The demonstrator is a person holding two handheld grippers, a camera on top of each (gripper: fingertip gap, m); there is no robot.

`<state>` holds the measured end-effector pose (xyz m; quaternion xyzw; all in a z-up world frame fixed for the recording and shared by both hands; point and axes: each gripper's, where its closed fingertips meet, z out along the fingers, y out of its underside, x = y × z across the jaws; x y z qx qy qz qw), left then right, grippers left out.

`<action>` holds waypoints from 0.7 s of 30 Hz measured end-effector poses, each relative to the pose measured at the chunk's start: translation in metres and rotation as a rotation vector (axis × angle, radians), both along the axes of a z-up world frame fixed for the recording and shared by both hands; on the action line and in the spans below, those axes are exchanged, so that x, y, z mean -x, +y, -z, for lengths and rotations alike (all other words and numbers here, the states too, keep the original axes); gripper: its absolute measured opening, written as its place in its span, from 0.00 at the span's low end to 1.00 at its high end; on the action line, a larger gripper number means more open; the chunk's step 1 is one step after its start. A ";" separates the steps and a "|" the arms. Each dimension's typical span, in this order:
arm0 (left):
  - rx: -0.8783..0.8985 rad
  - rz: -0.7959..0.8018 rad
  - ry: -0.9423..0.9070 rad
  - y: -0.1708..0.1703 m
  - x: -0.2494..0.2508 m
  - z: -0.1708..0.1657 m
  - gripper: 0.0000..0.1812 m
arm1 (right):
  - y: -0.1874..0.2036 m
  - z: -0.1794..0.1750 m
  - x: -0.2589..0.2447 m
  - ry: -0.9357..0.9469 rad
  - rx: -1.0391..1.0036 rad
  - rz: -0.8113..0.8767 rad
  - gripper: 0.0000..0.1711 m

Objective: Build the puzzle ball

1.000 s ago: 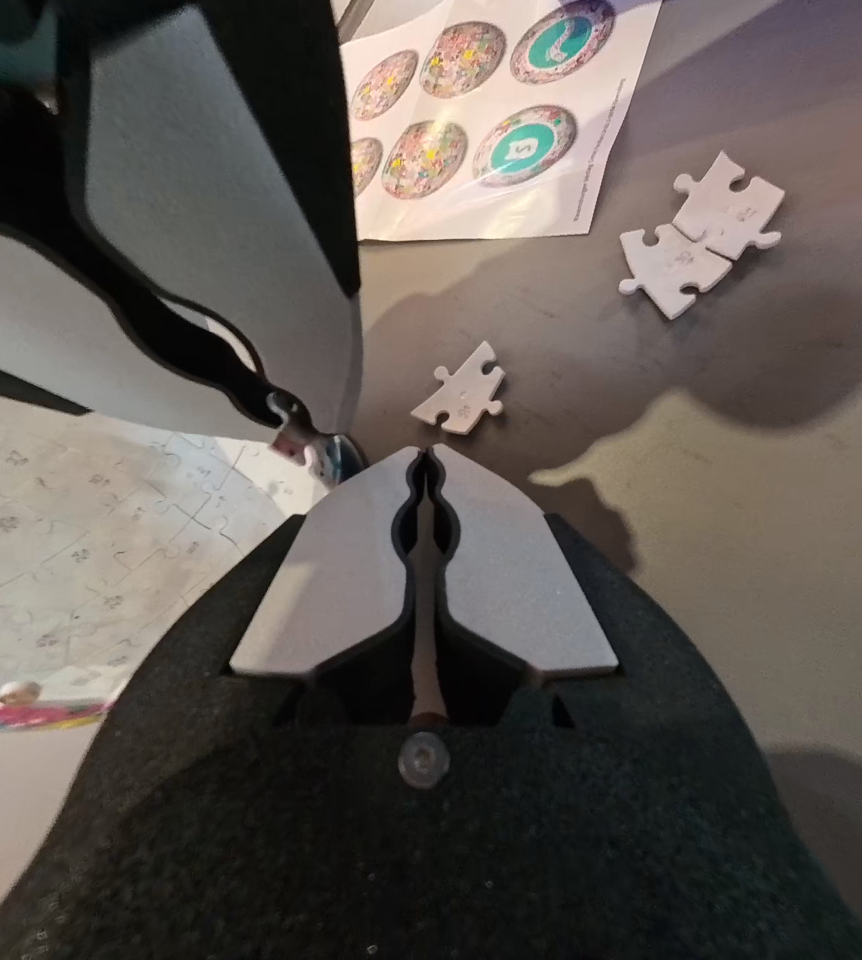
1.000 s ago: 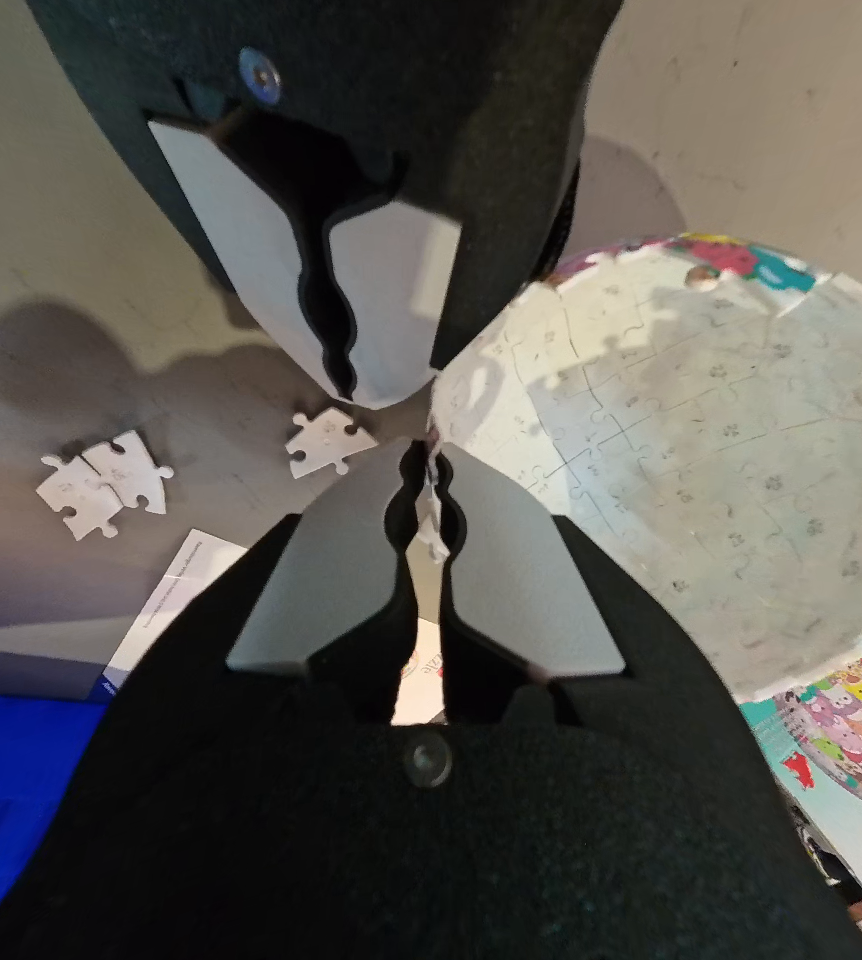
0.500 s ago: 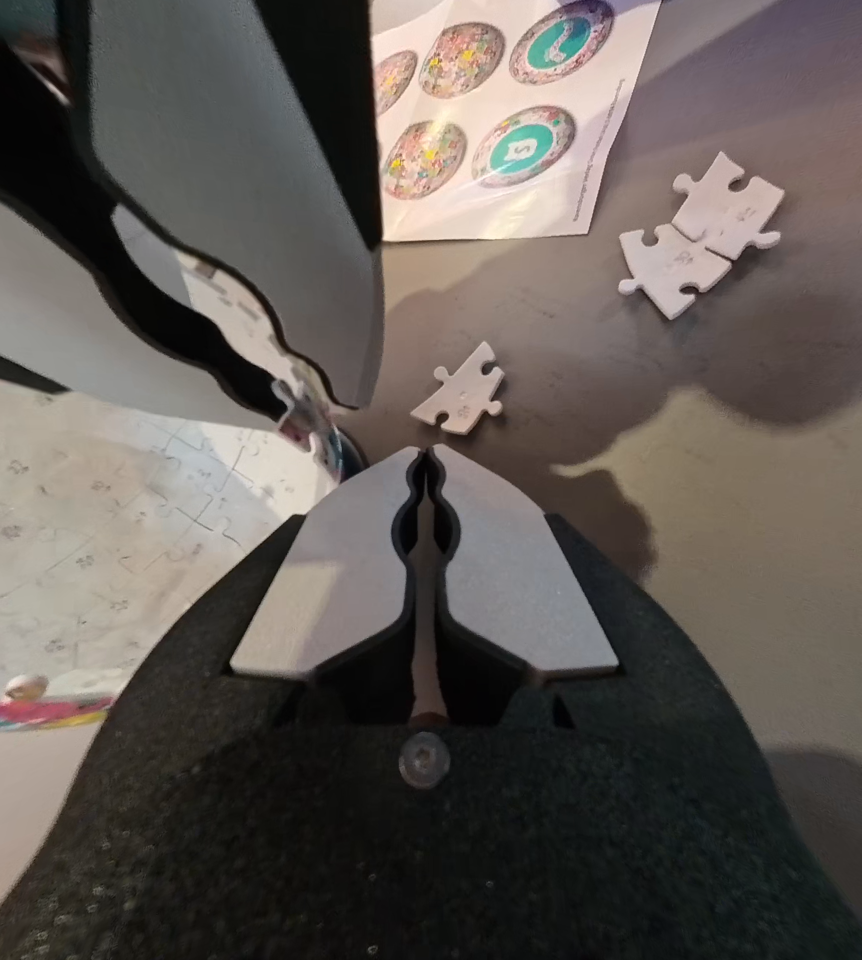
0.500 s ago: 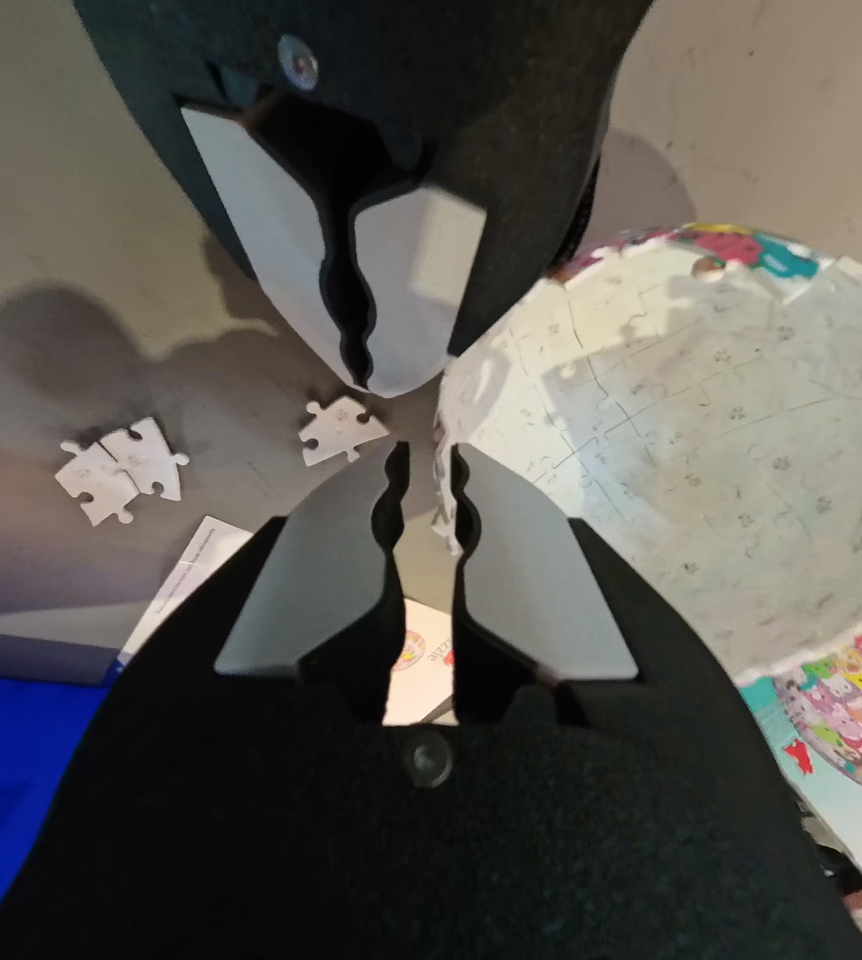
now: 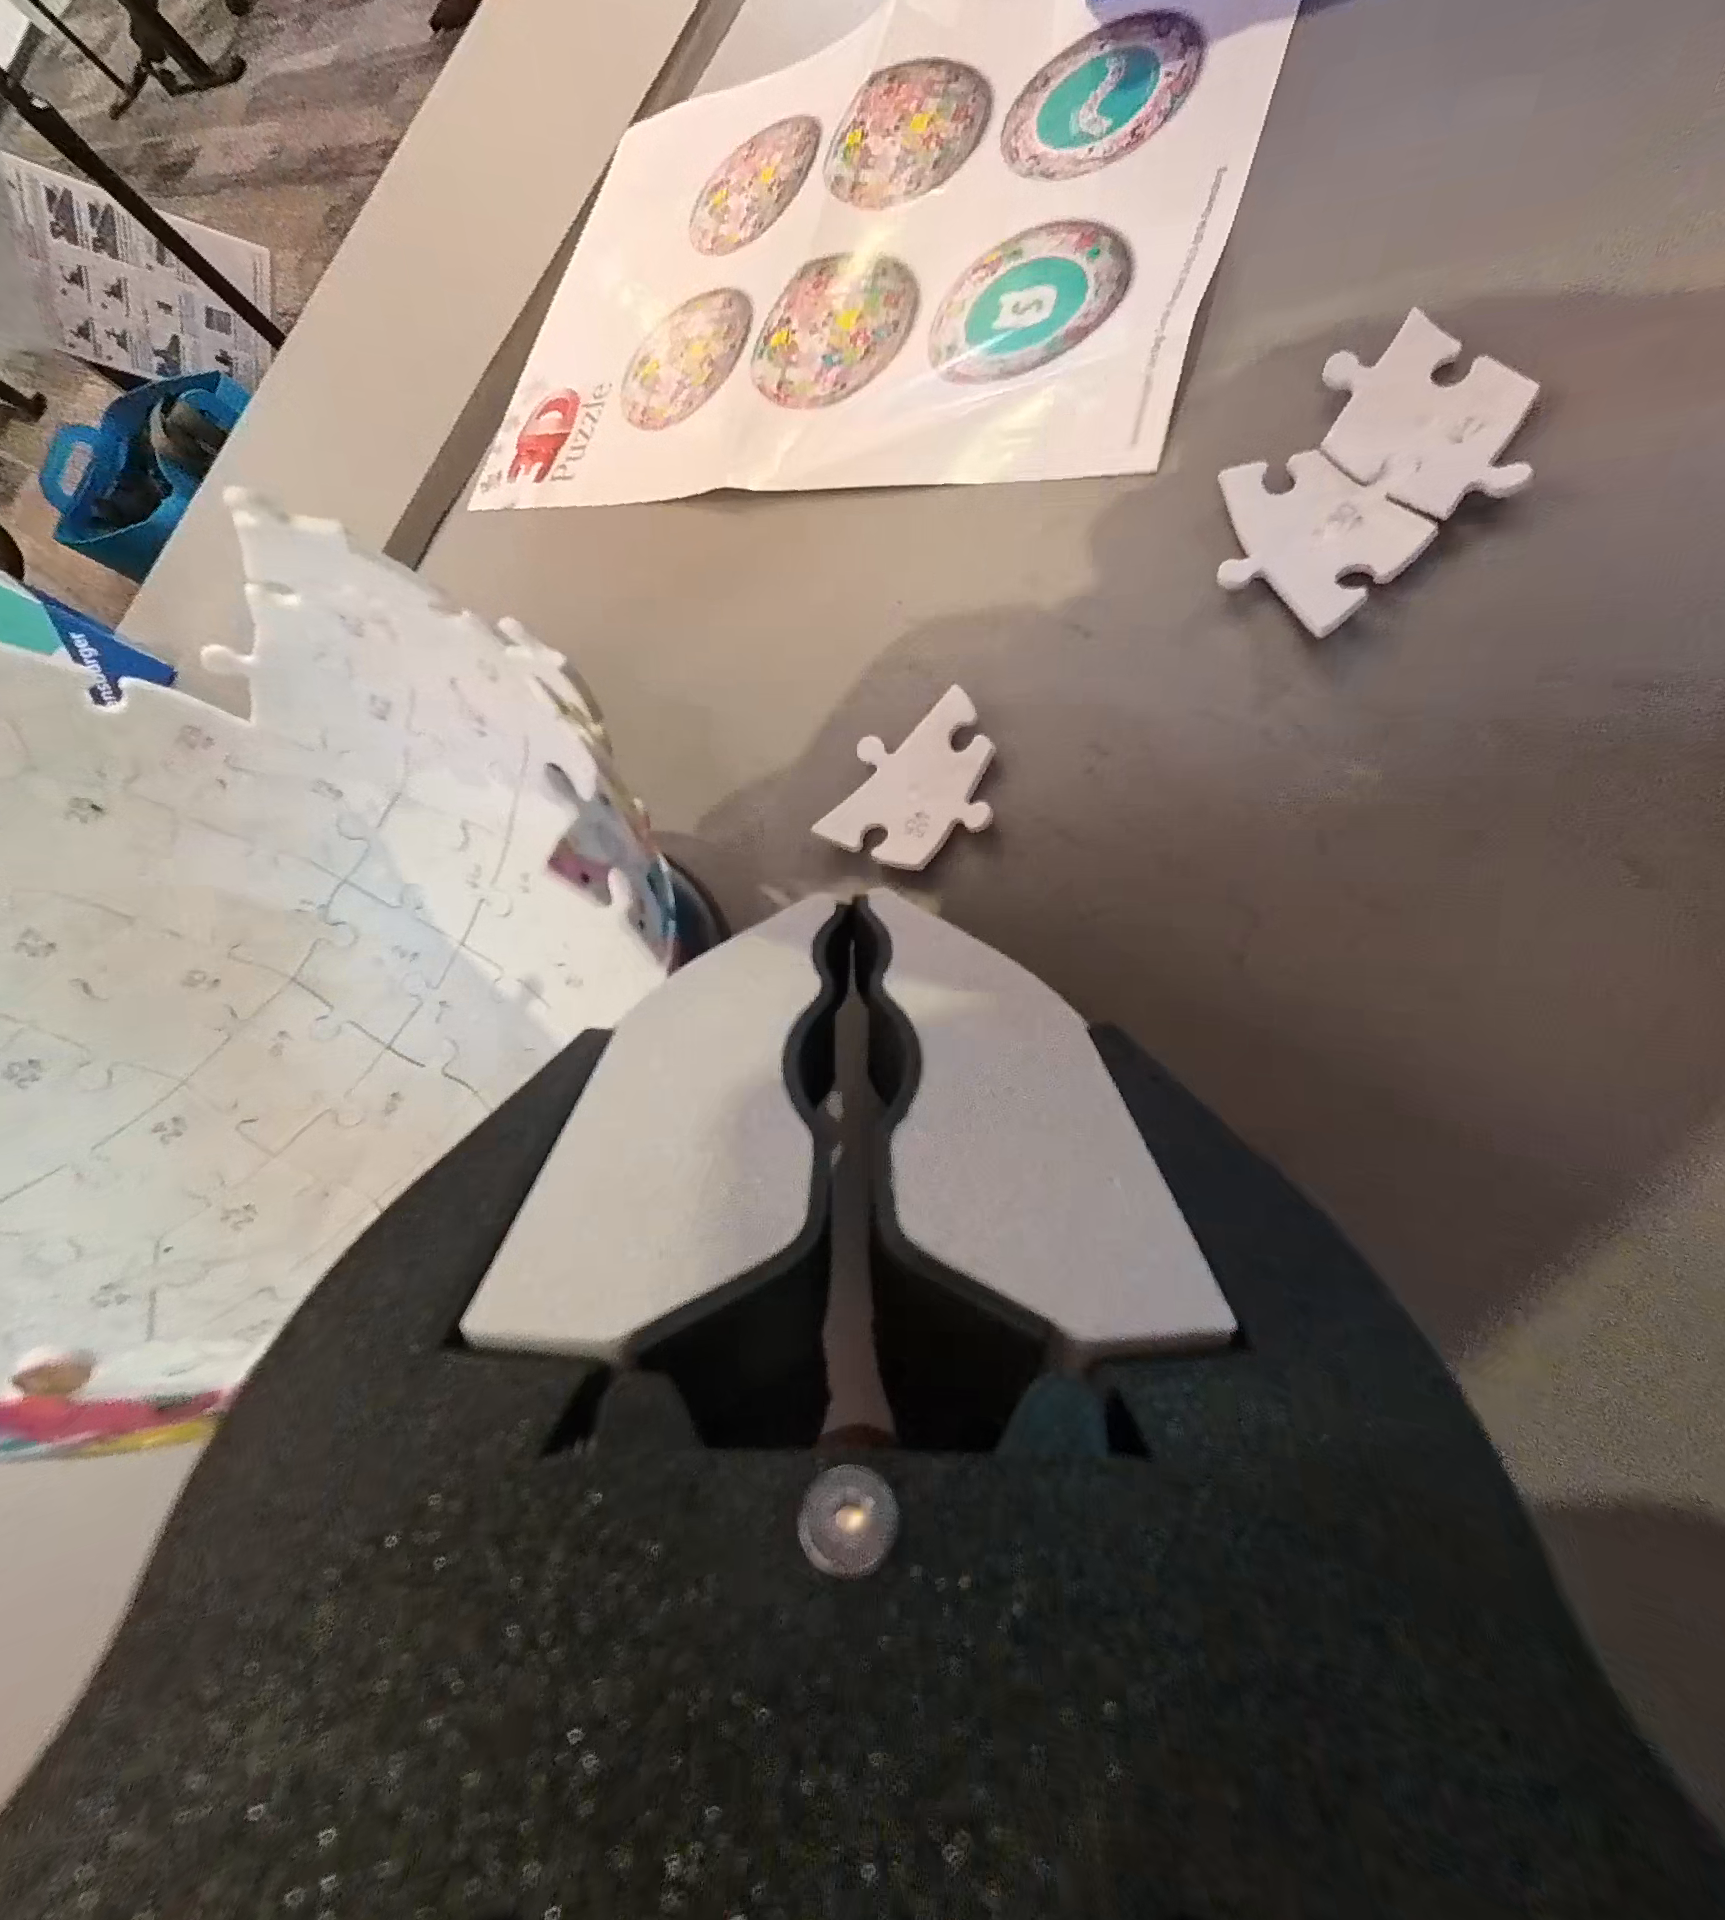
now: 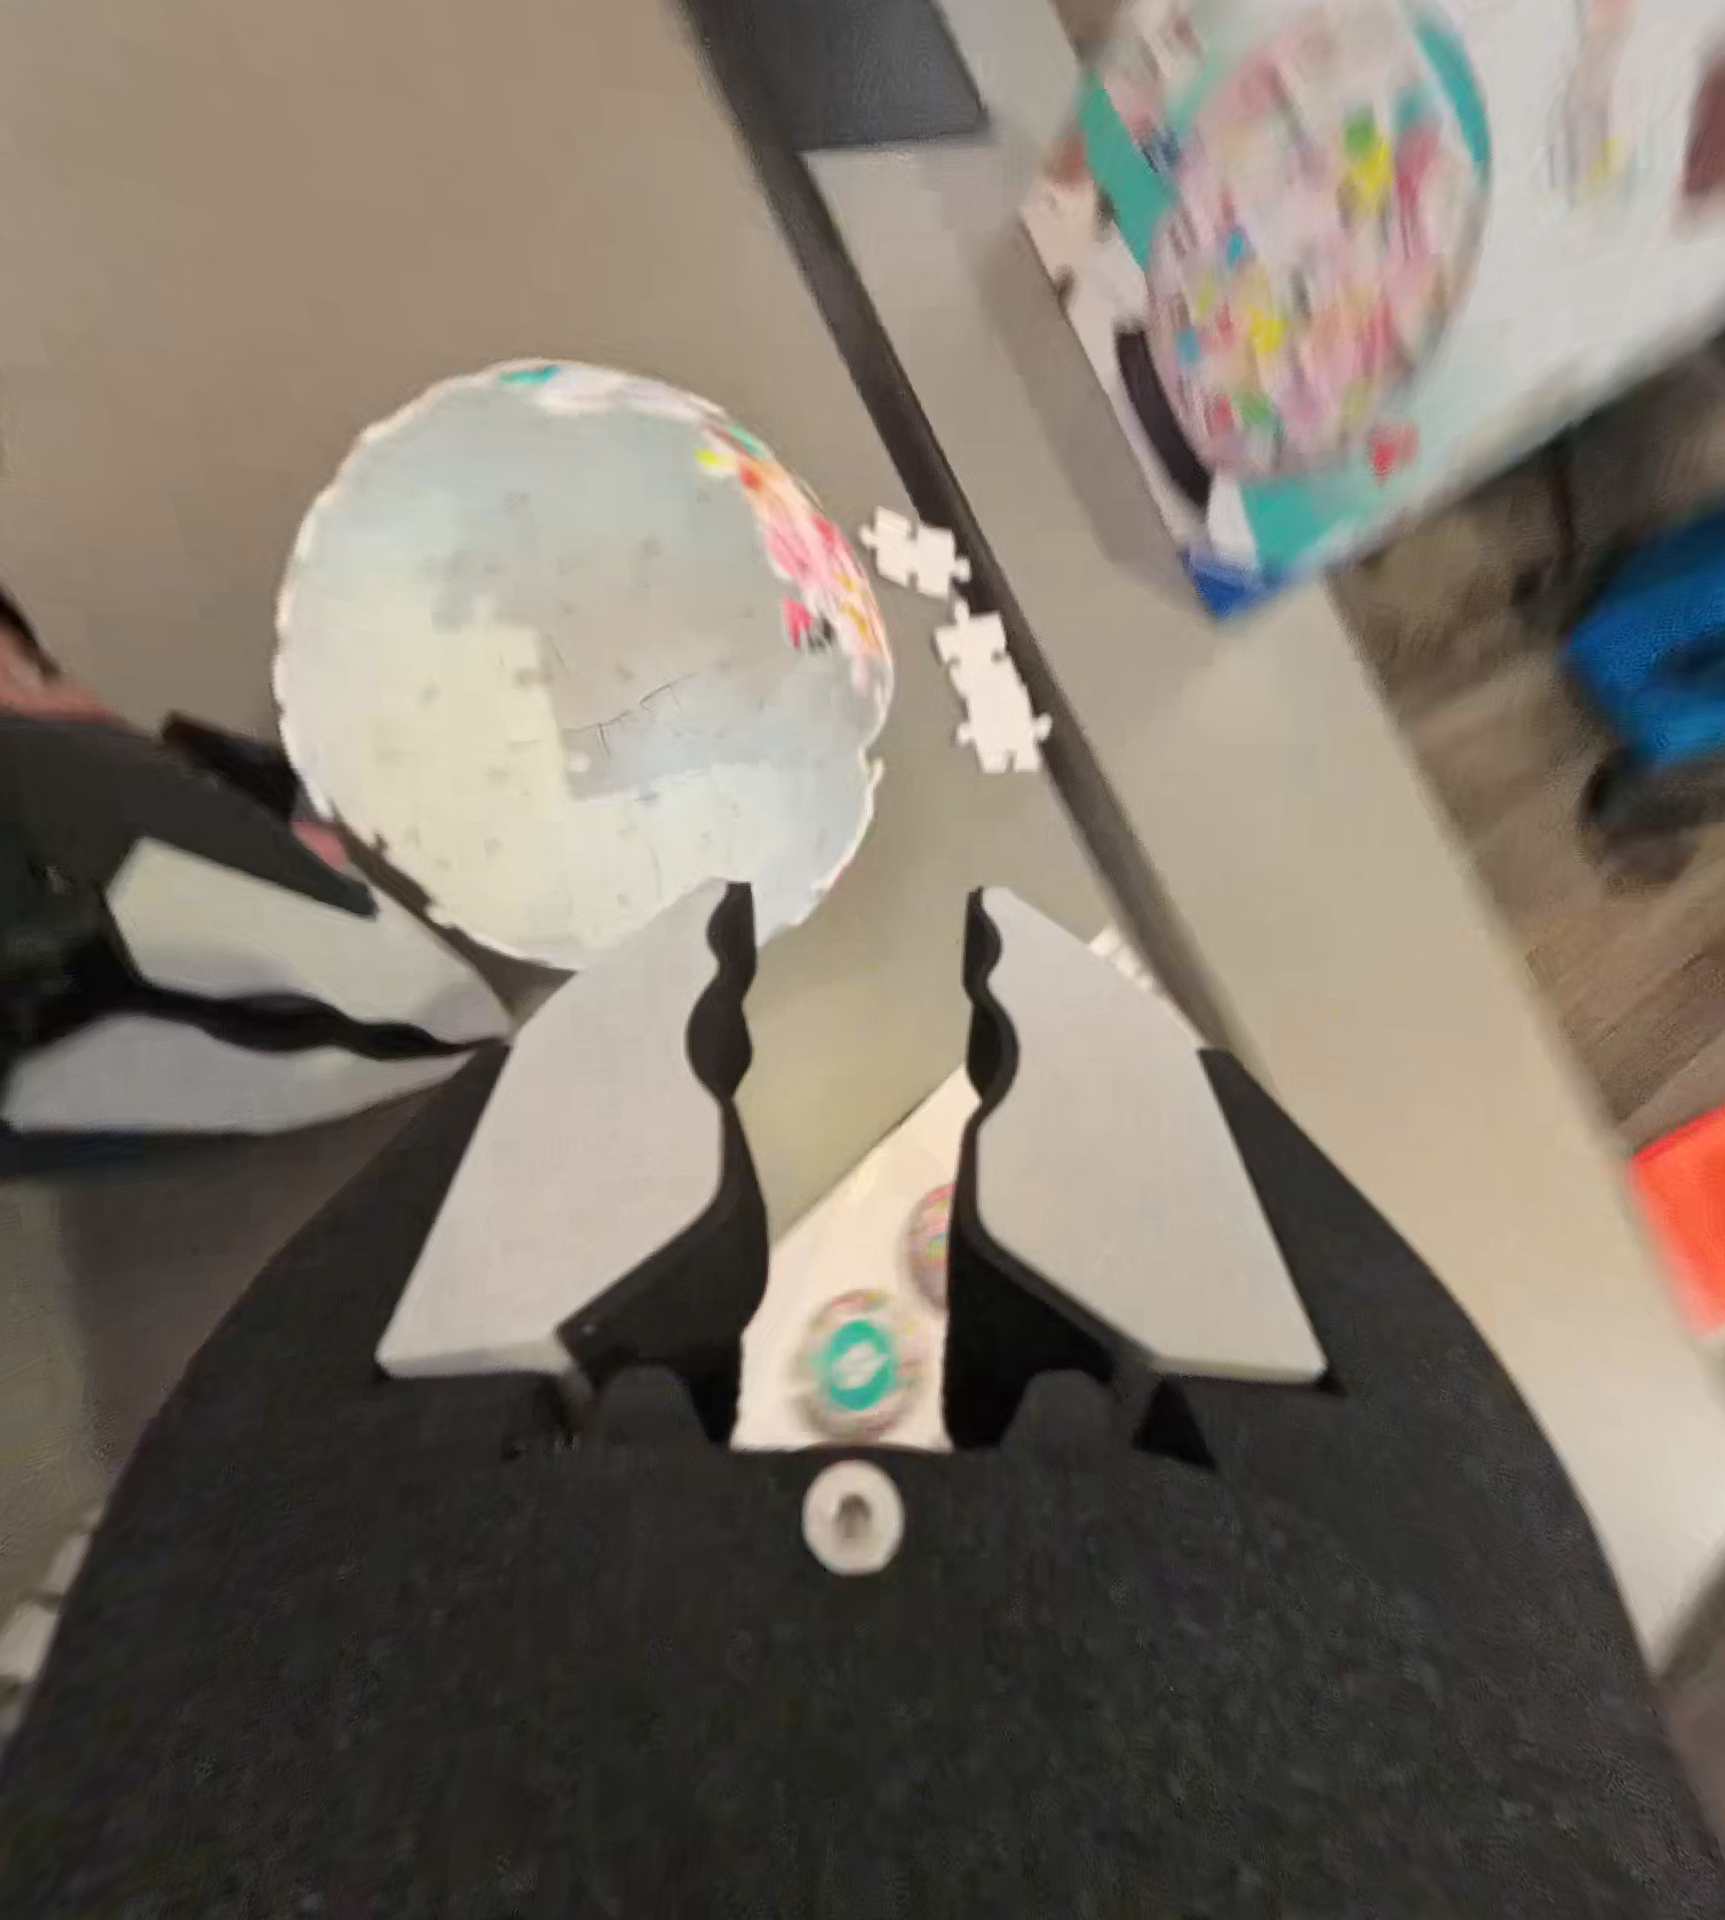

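The left gripper (image 5: 853, 909) has its two grey fingers (image 5: 723, 1122) pressed together, with nothing between the tips. It sits low over a grey table (image 5: 1409, 935). The right gripper (image 6: 858, 904) has its fingers (image 6: 619, 1122) wide apart and holds nothing. This view is blurry.

The table is smooth and grey, with big soft shadows on it. Past its far edge in the left wrist view there is a floor with a blue bag (image 5: 141, 457). A colourful box (image 6: 1357, 239) shows beyond the table edge in the right wrist view.

The puzzle ball (image 5: 214, 987) is half built, like a bowl. Its open side faces up and its jagged rim points toward the far edge. It is round, so no side is longer. It sits just beside the left fingers, on their left.

One loose piece (image 5: 910, 800) lies just ahead of the left tips. Two joined pieces (image 5: 1367, 488) lie farther off to the right. A picture sheet (image 5: 889, 260) lies near the far edge.
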<state>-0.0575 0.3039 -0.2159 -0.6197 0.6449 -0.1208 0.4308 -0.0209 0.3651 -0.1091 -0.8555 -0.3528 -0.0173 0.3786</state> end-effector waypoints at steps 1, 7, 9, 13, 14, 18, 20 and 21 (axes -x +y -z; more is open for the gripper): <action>-0.002 0.002 -0.002 0.000 0.000 -0.001 0.00 | -0.005 0.006 -0.001 0.094 0.043 0.114 0.22; 0.005 0.021 -0.030 -0.007 0.020 -0.010 0.00 | -0.020 0.023 0.021 0.606 0.296 0.570 0.23; 0.035 0.032 -0.059 -0.010 0.042 -0.022 0.00 | -0.017 0.029 0.019 0.610 0.309 0.691 0.21; 0.174 -0.010 -0.124 0.009 0.107 -0.035 0.00 | -0.022 0.049 0.030 0.588 0.412 0.845 0.18; 0.190 -0.024 -0.141 0.017 0.126 -0.034 0.00 | -0.024 0.053 0.031 0.576 0.432 0.867 0.17; 0.156 -0.120 -0.199 0.050 0.193 -0.034 0.00 | -0.027 0.060 0.020 0.535 0.436 0.968 0.15; 0.136 -0.158 -0.232 0.060 0.214 -0.039 0.00 | -0.023 0.061 0.021 0.531 0.445 0.973 0.15; 0.144 -0.177 -0.242 0.063 0.220 -0.040 0.00 | -0.022 0.062 0.020 0.505 0.448 0.978 0.15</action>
